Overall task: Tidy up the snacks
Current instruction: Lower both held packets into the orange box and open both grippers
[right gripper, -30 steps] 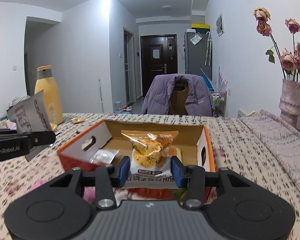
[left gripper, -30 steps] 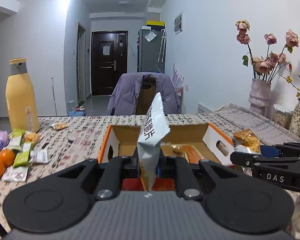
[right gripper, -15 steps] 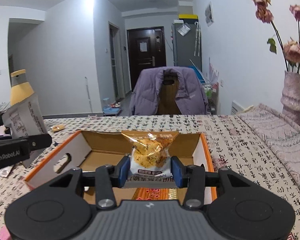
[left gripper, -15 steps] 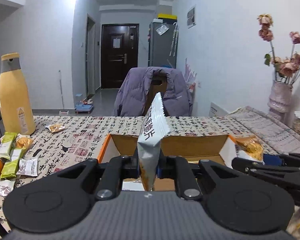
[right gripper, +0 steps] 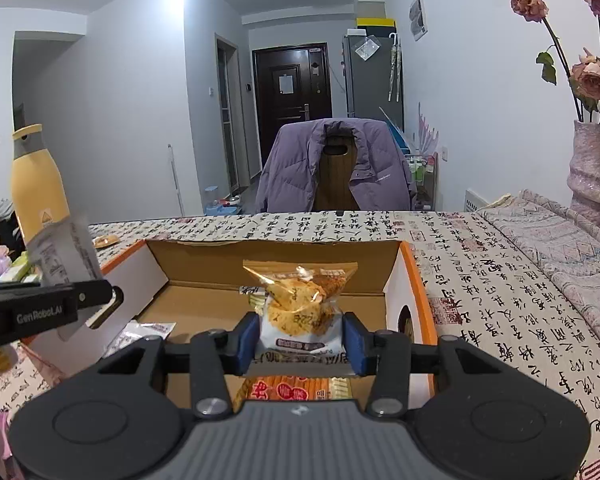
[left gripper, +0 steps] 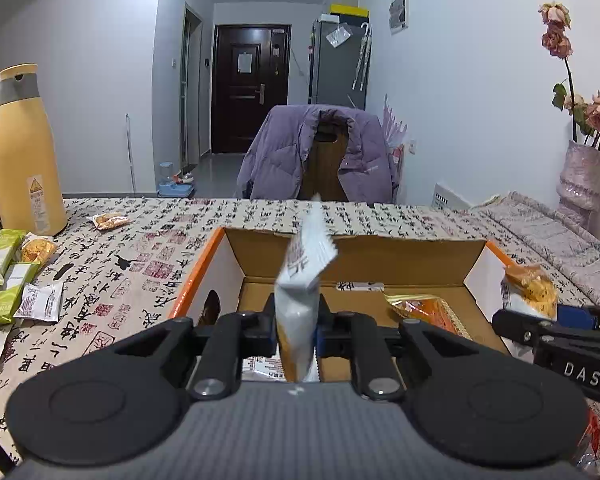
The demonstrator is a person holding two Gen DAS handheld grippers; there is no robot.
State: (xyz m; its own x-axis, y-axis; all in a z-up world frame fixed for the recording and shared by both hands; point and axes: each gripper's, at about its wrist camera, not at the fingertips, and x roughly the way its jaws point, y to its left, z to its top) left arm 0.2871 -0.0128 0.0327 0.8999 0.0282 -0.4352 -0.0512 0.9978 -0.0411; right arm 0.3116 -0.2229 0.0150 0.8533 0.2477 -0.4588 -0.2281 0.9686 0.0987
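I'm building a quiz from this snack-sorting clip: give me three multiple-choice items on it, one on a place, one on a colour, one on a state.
1. Where is the yellow bottle?
A. in the box
B. on the table, left of the box
C. on the chair

2. What colour is the box edge?
A. orange
B. green
C. blue

3. What is the right claw doing?
A. open and empty
B. shut on the cracker pack
C. gripping the vase

Answers: 1 B, it stands far left on the patterned cloth; 2 A, the rim shows orange in both views; 3 B, the blue pads press both sides of the pack.
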